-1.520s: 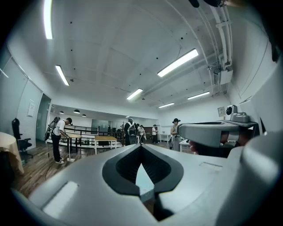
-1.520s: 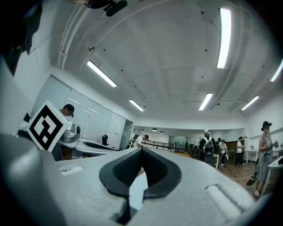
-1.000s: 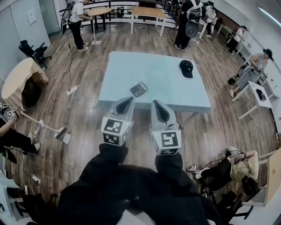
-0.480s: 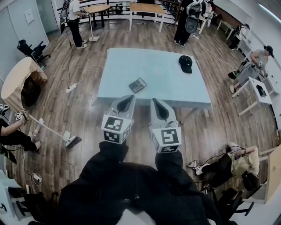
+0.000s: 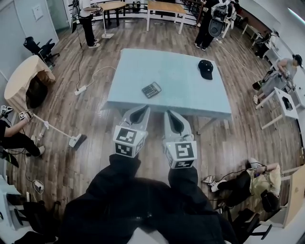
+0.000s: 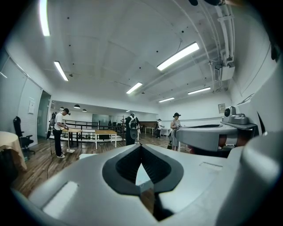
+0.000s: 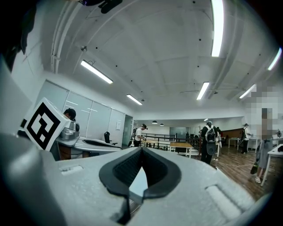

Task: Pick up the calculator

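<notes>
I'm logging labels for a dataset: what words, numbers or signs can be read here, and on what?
Nothing is legible.
Calculator: keys too small to read.
Black cap: no readable mark.
Cubes on the left gripper and right gripper: square patterns, no letters.
Wall sheet: too blurred.

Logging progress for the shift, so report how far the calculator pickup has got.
Done: nothing yet. The calculator lies flat on the table, untouched. In hand: the left gripper and right gripper are held side by side at the table's near edge, short of the calculator, both shut and empty. Left: reach in, open a gripper, close it on the calculator and lift.
</notes>
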The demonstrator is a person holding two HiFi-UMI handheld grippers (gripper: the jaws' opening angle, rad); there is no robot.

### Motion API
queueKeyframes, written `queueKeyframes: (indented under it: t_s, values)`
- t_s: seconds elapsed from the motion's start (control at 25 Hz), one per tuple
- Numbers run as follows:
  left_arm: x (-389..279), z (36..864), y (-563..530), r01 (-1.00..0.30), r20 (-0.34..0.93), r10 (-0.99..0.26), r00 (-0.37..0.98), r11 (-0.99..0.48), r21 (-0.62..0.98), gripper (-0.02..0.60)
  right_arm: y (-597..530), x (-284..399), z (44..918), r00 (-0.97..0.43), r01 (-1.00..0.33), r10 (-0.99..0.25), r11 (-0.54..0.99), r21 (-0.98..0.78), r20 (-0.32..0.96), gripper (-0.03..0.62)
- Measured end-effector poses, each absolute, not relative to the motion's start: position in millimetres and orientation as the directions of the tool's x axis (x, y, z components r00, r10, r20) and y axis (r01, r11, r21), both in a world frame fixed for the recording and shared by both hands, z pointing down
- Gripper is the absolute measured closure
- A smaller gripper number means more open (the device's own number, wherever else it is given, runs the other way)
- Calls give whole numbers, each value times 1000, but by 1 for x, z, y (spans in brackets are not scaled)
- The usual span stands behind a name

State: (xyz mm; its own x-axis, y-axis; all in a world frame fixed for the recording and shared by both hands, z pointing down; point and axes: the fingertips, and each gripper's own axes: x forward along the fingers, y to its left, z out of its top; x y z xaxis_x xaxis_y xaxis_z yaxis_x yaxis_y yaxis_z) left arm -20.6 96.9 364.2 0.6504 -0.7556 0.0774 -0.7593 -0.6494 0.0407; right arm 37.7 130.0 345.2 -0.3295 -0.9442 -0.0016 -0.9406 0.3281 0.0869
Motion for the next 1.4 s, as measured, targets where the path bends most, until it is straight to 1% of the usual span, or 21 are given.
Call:
queueKeyframes:
  t_s: [0.32, 0.64, 0.92, 1.08, 1.4]
  values:
    - [3, 389, 119, -750, 117, -743, 659, -660, 35, 583, 149, 52, 377, -349, -935, -936, 351, 56, 54, 595]
    - [32, 394, 131, -726, 94, -722, 685, -688, 6, 583, 160, 78, 392, -336, -940, -939, 339, 35, 72, 595]
    - [39, 401, 127, -723, 101, -718, 688, -691, 11, 583, 165, 81, 406, -333, -941, -938, 337, 29, 94, 595]
    - [38, 405, 118, -718, 105, -715, 692, -696, -12, 583, 153, 81, 413, -325, -944, -940, 329, 20, 101, 595]
    - [25, 401, 64, -746, 80, -744, 664, -666, -5, 583, 107, 78, 409, -330, -939, -939, 337, 68, 100, 595]
